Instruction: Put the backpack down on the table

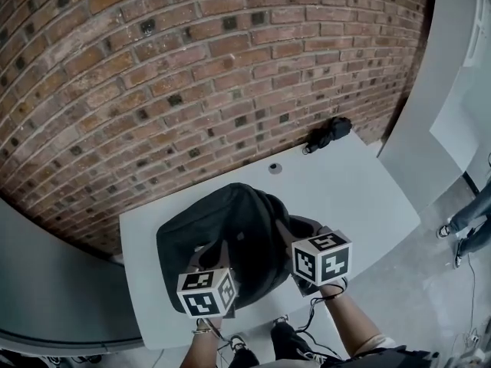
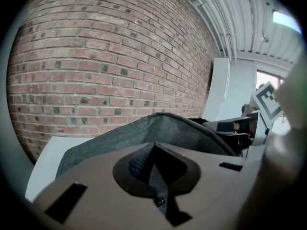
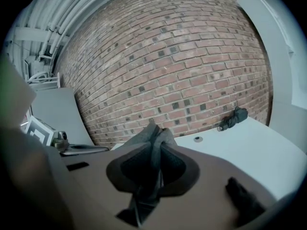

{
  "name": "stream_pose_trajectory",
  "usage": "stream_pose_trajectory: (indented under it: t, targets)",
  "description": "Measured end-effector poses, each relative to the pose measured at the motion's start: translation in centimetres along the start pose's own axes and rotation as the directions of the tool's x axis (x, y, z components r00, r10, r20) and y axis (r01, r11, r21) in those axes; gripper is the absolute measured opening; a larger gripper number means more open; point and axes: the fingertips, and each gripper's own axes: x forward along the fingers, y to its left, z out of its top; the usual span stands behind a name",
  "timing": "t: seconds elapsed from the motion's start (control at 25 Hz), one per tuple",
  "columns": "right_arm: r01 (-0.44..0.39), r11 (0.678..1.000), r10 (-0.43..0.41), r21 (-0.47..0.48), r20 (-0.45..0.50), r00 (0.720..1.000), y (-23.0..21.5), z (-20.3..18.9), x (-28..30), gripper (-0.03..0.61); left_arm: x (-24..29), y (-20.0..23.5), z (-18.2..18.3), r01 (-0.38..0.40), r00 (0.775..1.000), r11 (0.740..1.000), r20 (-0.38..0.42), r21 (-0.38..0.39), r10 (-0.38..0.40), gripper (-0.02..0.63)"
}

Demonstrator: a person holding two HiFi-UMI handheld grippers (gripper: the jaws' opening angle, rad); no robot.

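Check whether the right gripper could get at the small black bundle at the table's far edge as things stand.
Probably not yet: the right gripper has its jaws shut on fabric of the backpack. The path itself looks free, since only open table lies between it and the black bundle.

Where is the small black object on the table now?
In the head view the small black object lies near the far right corner of the table, beside the brick wall, right of the round grey fitting and apart from the backpack.
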Motion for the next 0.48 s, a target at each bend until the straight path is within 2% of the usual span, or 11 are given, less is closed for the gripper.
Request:
stream_pose_trajectory:
  t: [0.48]
  targets:
    - [0.025, 0.999, -0.024, 0.029, -0.028, 0.999, -3.5, -2.6, 1.1, 0.052, 2.6, -1.4, -2.3, 0.018, 0.999, 0.999, -0.041, -0.032, -0.019, 0.012]
